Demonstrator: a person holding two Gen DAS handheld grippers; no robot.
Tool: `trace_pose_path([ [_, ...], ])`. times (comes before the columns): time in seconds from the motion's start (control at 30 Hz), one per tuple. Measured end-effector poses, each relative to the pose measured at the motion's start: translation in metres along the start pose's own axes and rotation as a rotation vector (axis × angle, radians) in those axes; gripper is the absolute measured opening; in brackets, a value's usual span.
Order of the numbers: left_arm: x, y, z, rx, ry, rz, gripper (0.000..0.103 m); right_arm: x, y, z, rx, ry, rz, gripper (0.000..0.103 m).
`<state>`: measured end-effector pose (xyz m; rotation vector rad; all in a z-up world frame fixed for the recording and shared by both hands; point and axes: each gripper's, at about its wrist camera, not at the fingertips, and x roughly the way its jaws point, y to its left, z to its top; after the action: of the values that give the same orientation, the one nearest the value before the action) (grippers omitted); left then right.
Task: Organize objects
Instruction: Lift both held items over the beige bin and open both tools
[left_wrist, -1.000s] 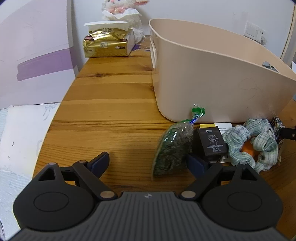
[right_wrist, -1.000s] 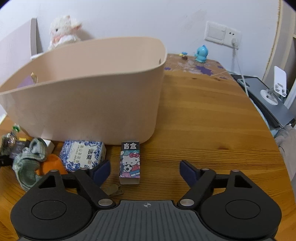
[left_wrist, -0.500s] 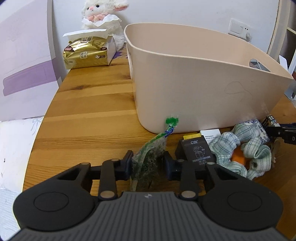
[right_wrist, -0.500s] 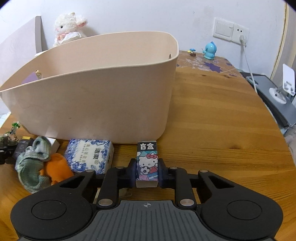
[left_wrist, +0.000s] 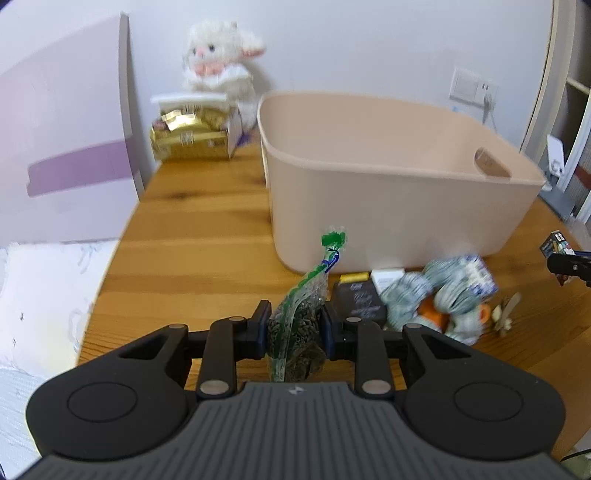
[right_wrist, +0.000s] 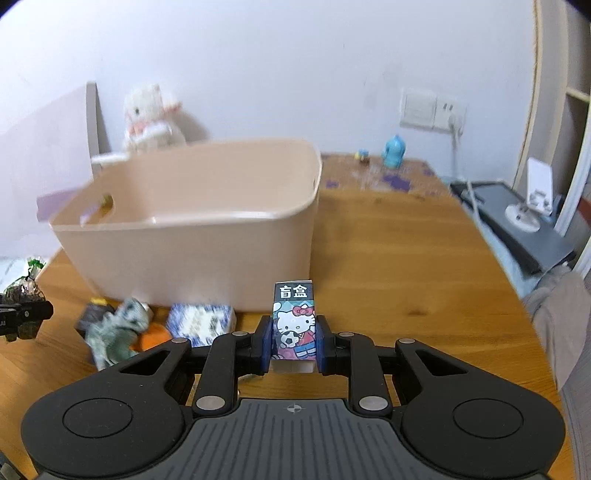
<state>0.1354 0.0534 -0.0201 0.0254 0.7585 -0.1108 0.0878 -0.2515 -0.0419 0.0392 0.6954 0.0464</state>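
My left gripper has a clear bag of dried green leaves between its pads, jaws still closing on it, bag lifted off the wooden table. My right gripper is shut on a small cartoon-cat box, held upright above the table. A beige plastic bin stands just beyond both. In front of the bin lie a black box, a green checked cloth over something orange, and a blue-and-white box.
A plush lamb and a gold tissue pack sit at the table's far left corner. A blue figurine stands at the far right. A grey device and a person's leg are beyond the right edge.
Both grippers went from open to closed, the left on the leaf bag, the right on the cartoon box. Both then rose, lifting their things off the table.
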Motion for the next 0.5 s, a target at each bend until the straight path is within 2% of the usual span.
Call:
trace_pose_path([
  [0.23, -0.044, -0.014, 0.021, 0.049, -0.130, 0.009, 0.030, -0.034, 0.011, 0.029, -0.056, -0.132, 0.011, 0.021],
  [0.37, -0.056, -0.025, 0.042, 0.079, -0.192, 0.006, 0.030, -0.035, 0.017, 0.051, -0.070, -0.186, 0.019, 0.021],
  [0.5, -0.052, -0.038, 0.063, 0.111, -0.237, 0.004, 0.030, -0.022, 0.024, 0.071, -0.092, -0.212, 0.023, 0.021],
])
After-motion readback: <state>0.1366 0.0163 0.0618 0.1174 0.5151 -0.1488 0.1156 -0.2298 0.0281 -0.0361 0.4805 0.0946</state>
